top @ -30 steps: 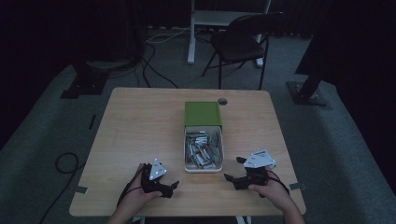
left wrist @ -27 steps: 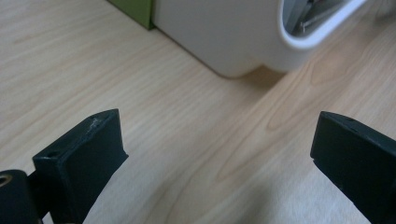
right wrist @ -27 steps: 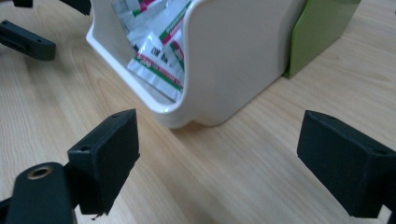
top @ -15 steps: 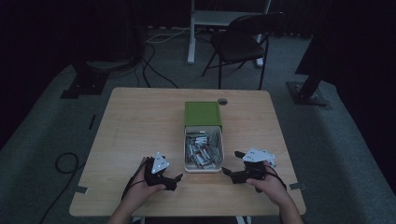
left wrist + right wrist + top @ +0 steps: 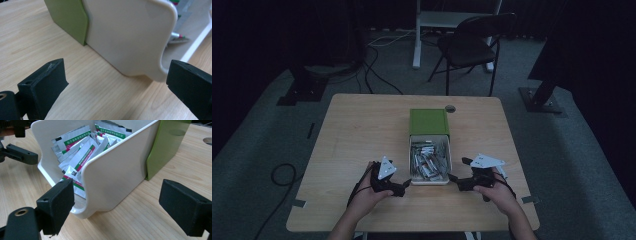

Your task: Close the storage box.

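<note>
The left gripper [image 5: 404, 188] sat with its jaws spread wide, empty, just short of the white tray [image 5: 130, 37] directly ahead of it. The right gripper [image 5: 455, 181] faced the tray's opposite wall, jaws likewise wide apart and holding nothing. Foil sachets [image 5: 82, 152] filled the tray, whose far end slid into a green sleeve [image 5: 166, 143] beyond both grippers.

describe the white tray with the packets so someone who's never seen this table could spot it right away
On the wooden table, look to the middle of the near half, between the left gripper and the right gripper. The white tray is an open cream box pulled out toward the person from a green sleeve. It alone holds a heap of silver packets with green and red stripes.
</note>
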Action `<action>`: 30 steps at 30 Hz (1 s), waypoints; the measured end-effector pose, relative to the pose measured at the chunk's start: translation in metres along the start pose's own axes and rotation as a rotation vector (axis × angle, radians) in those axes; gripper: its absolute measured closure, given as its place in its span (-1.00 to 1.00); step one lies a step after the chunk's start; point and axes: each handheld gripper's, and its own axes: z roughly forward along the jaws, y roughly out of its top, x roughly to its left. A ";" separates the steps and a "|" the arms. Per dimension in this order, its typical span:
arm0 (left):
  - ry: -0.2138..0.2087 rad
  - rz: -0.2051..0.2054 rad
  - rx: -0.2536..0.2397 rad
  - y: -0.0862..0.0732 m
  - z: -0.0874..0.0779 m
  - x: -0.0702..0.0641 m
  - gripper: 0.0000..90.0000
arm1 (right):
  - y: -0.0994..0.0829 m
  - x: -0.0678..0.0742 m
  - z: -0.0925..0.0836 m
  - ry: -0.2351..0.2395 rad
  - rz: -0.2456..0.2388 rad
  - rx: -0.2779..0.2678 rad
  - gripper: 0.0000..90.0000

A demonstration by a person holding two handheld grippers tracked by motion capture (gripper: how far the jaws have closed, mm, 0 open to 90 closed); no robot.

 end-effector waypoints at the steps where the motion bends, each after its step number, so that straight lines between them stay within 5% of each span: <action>1: -0.005 0.002 -0.008 0.001 0.000 0.000 -0.93 | 0.000 0.000 0.000 0.001 0.002 -0.001 -0.72; 13: 0.008 -0.028 -0.098 0.013 0.002 0.006 -0.93 | 0.002 -0.003 0.004 -0.003 0.025 -0.012 -0.72; 30: -0.006 -0.031 -0.078 0.017 0.008 0.012 -0.93 | 0.004 -0.008 0.008 -0.011 0.038 -0.011 -0.72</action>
